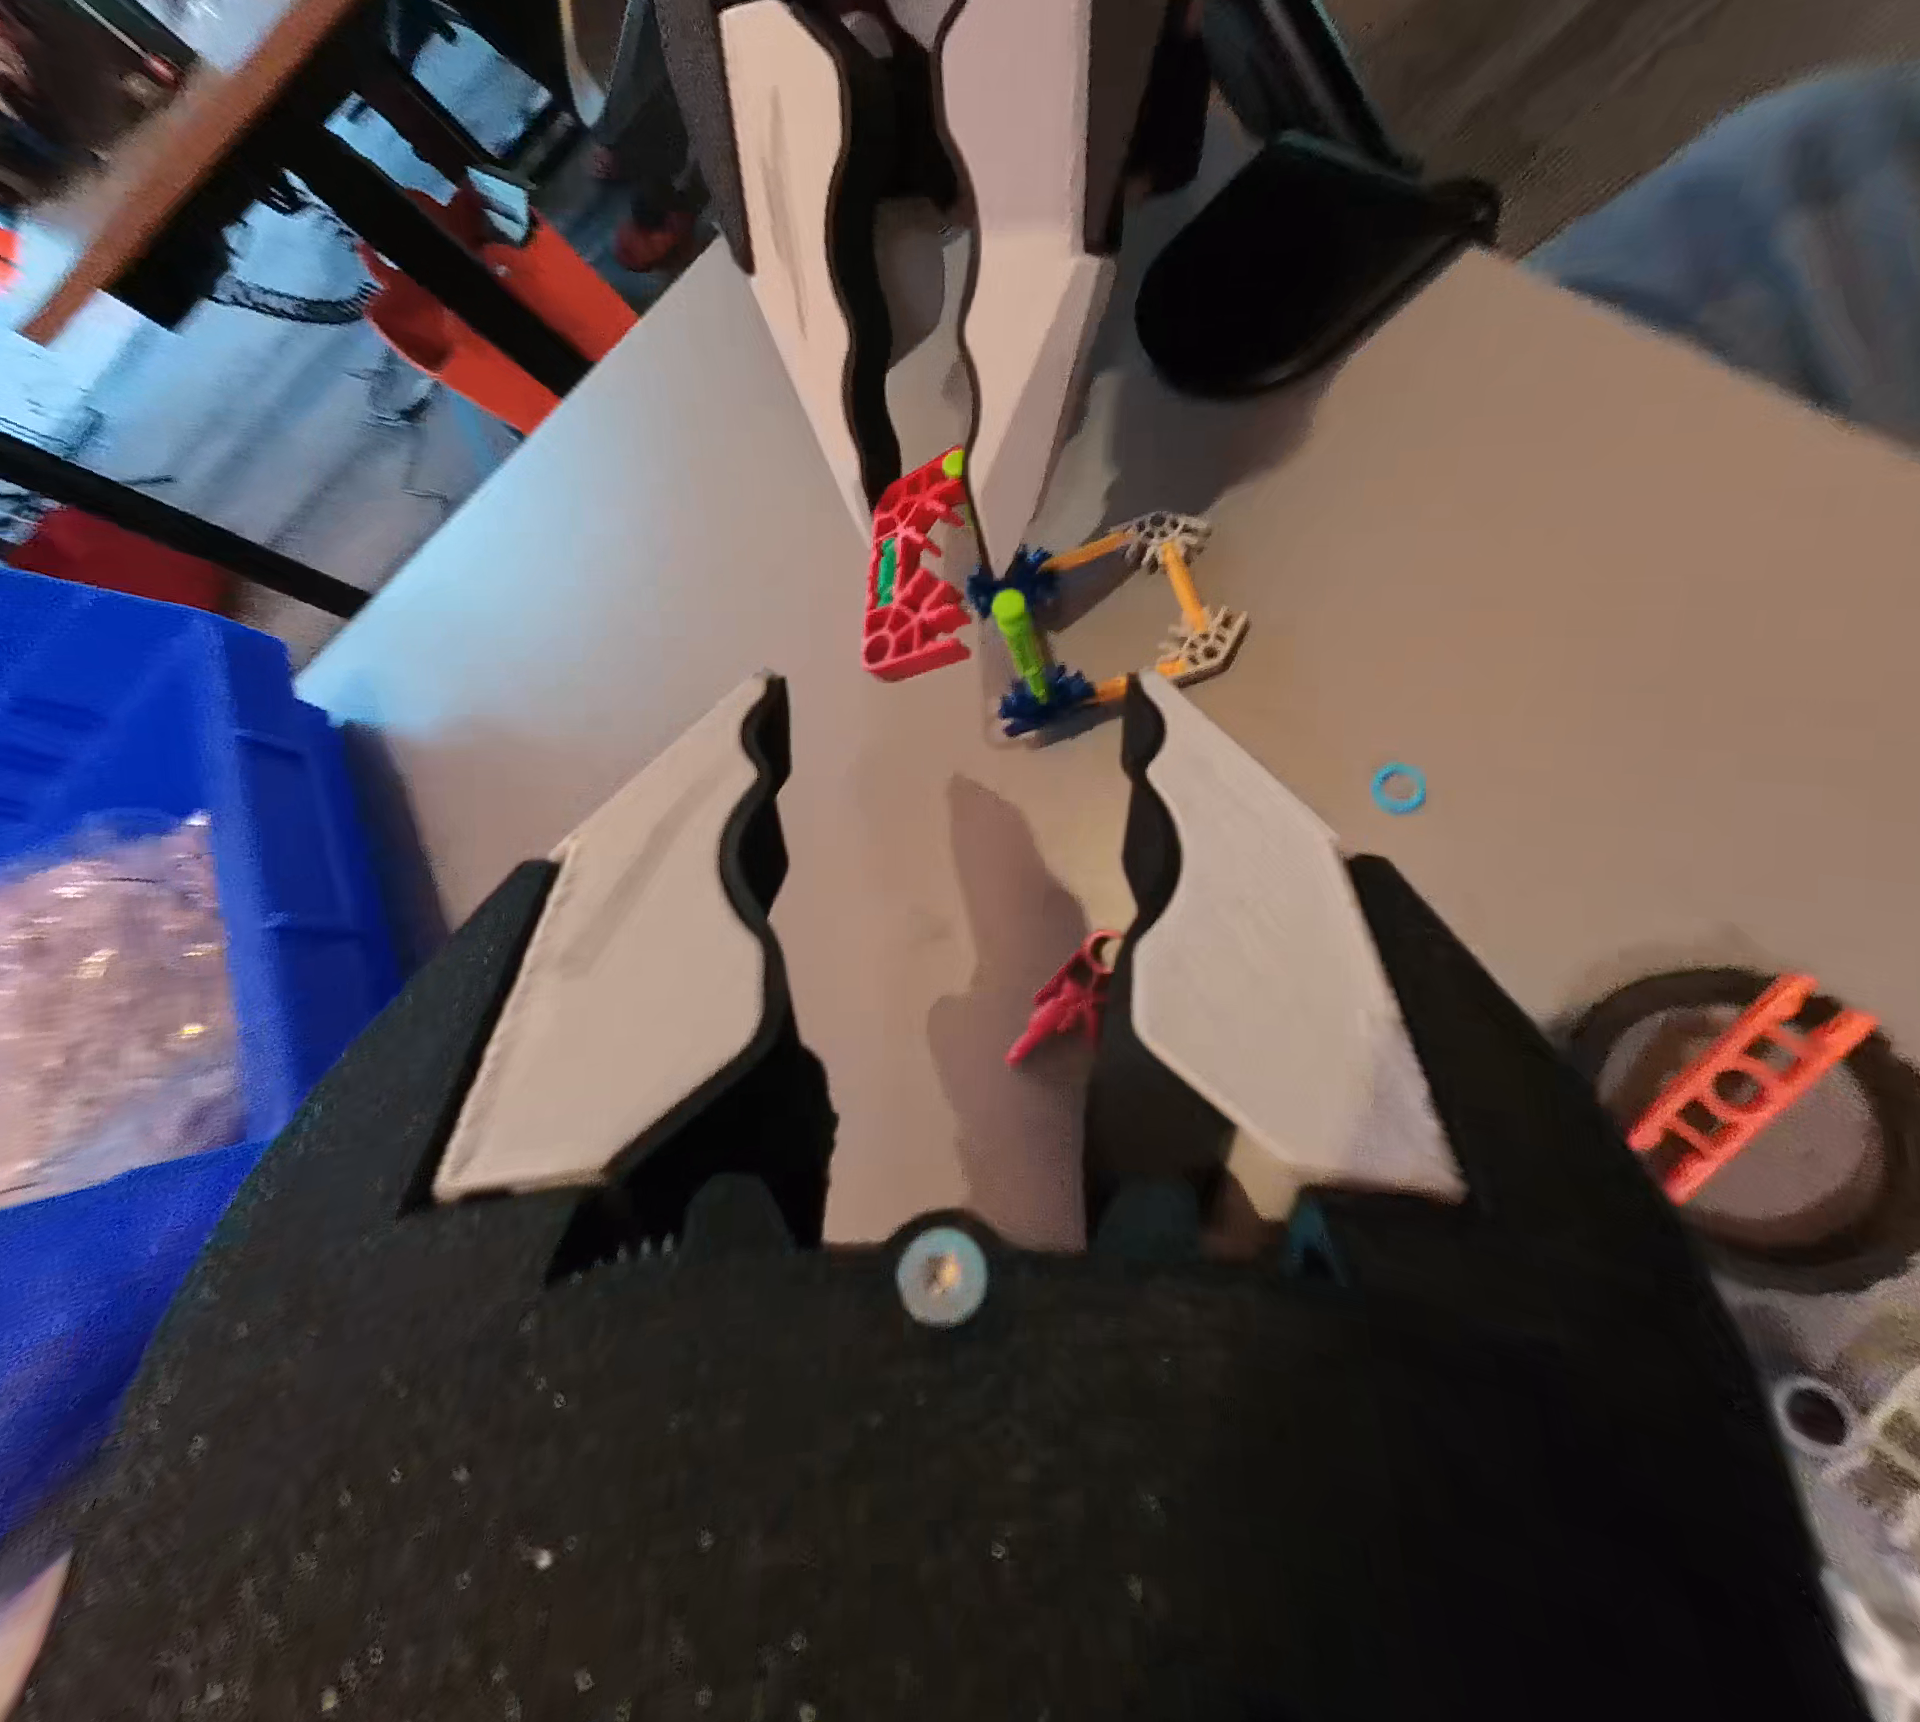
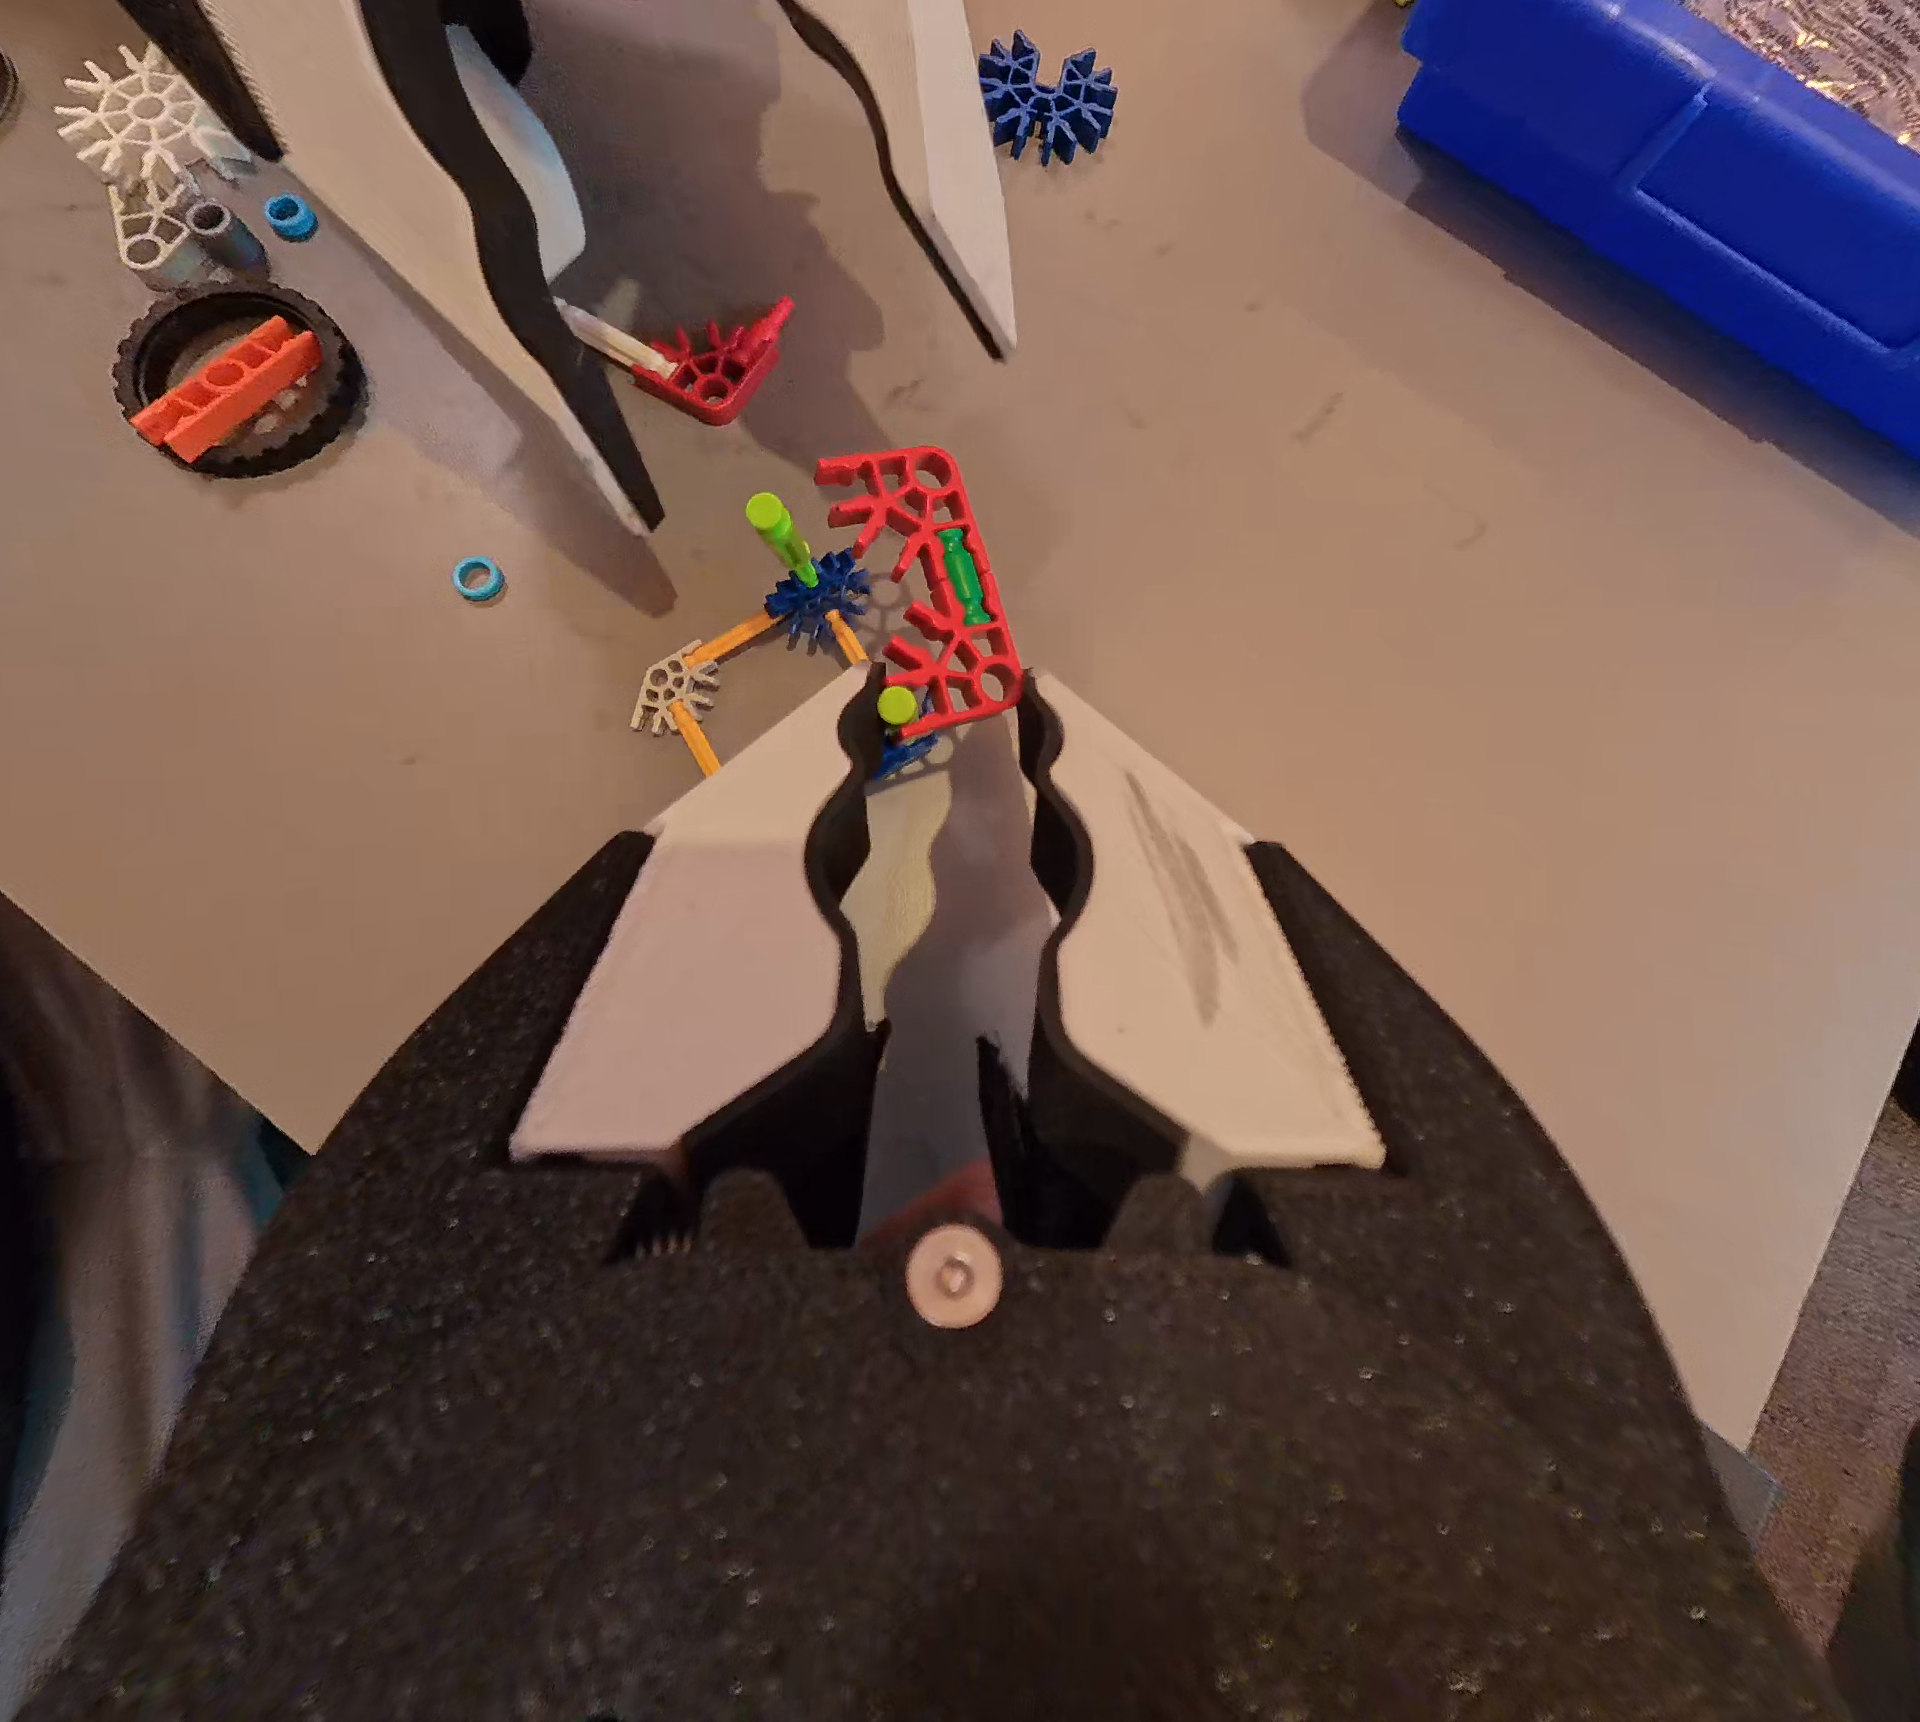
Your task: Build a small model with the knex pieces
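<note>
A red lattice connector panel [image 2: 951, 581] with a dark green rod clipped in it hangs over a small build of blue snowflake connectors [image 2: 821, 597], orange rods and grey connectors [image 2: 670, 690] on the grey table [image 2: 1299, 633]. A lime green rod [image 2: 779, 534] stands up from one blue connector. My right gripper [image 2: 945, 685] is shut on the near end of the red panel; it also shows in the left wrist view [image 1: 930, 519]. My left gripper [image 1: 956, 685] is open and empty, just short of the build [image 1: 1023, 654], and shows wide open in the right wrist view [image 2: 821, 425].
A blue bin [image 2: 1662, 166] holding a foil bag stands at the table edge. A black tyre ring with an orange piece [image 2: 239, 384], light blue rings [image 2: 478, 578], a small red connector [image 2: 717, 368], a loose blue connector [image 2: 1044, 98] and white connectors [image 2: 135, 114] lie around. One gripper's finger ends stand about 5 cm off the other's. It is some 12 cm from my left tips to the loose blue connector [image 2: 1044, 98].
</note>
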